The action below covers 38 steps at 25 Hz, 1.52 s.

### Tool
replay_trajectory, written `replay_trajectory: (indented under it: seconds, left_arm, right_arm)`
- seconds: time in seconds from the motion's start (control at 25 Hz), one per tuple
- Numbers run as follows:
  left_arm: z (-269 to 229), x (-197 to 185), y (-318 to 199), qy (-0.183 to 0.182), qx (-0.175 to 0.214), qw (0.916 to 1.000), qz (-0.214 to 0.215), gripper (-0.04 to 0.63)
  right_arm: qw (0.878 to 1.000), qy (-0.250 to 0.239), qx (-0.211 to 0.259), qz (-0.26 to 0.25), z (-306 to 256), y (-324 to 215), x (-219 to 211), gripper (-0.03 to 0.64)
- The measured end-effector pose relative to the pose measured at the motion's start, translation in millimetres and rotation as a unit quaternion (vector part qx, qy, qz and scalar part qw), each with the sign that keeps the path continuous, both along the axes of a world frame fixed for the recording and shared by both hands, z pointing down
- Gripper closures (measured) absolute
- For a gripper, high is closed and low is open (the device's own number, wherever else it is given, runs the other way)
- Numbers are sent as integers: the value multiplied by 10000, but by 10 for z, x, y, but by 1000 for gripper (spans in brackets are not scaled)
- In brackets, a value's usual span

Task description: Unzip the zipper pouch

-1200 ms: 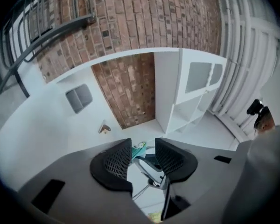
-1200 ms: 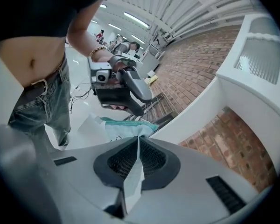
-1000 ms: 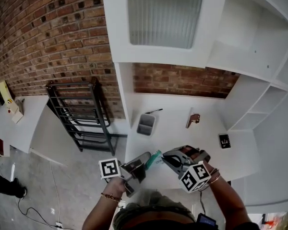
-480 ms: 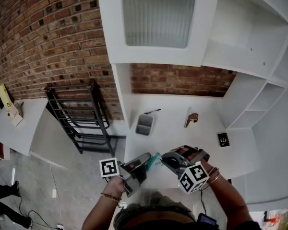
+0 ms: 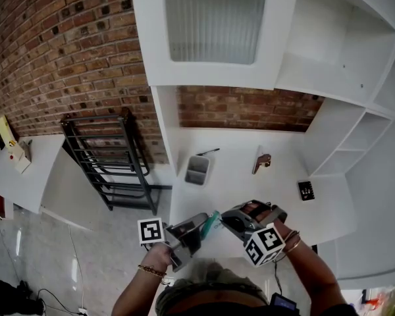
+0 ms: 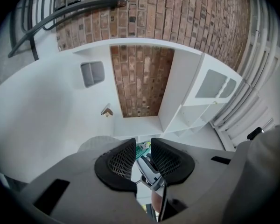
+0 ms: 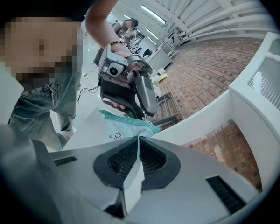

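The task looks to be at its very start: the grips are being set and no opening of the zip shows. The zipper pouch [image 5: 210,221] hangs in the air between the 2 grippers, above the near edge of the white bench [image 5: 250,183], and its teal zip band looks closed along the stretch that the right gripper view shows. The right gripper [image 7: 138,141] has its fingers [image 7: 154,160] fully together on the pouch's pale fabric, which runs down between the pads, so that end is anchored. The left gripper [image 6: 143,143] has just been closing. Its fingers [image 6: 122,158] stand at a slim gap, and between them sit the teal edge of the pouch and a small silvery piece, probably the zip pull, which they appear to pinch. What is left is the whole pull along the band. What the pouch holds cannot be told, as nothing of its inside shows. Further back on the bench stands a grey bin [image 5: 199,170] with nothing showing inside it. Near it lie a dark pen-like stick [image 5: 209,153], a brown item [image 5: 263,162] and a small black item [image 5: 306,190].
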<state>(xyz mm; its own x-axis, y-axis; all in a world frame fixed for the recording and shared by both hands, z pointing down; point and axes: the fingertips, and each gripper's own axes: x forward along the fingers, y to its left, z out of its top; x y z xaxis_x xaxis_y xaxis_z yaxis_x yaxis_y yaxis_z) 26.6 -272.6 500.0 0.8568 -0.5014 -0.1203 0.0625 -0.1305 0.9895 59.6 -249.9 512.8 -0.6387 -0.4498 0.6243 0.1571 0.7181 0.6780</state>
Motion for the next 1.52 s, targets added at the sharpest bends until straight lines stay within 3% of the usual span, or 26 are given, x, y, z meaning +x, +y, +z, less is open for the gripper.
replay_trajectory:
  seconds: [0.2, 0.56, 0.76, 0.96, 1.24, 1.36, 1.52]
  left_arm:
    - [26, 39, 9, -101, 103, 9999, 81, 554]
    - [10, 53, -20, 126, 4, 9999, 57, 560]
    - [38, 102, -24, -19, 65, 9999, 140, 560]
    - [99, 102, 7, -97, 10, 9998, 159, 577]
    - [185, 146, 80, -470, 148, 9983, 320, 588]
    - [212, 157, 85, -478, 125, 9983, 301, 588]
    - [275, 160, 99, -755, 258, 9962, 359, 588]
  right_arm:
    - [10000, 74, 44, -7, 20, -17, 18, 607]
    - [9993, 327, 163, -60, 93, -33, 56, 607]
    - [9993, 328, 157, -70, 115, -28, 46, 607]
    - [9998, 146, 61, 88, 104, -47, 76, 607]
    - [9973, -377, 99, 617, -67, -203, 141, 609]
    - [9964, -475, 75, 692, -93, -211, 149, 609]
    - [9961, -518, 34, 717, -81, -184, 164, 609]
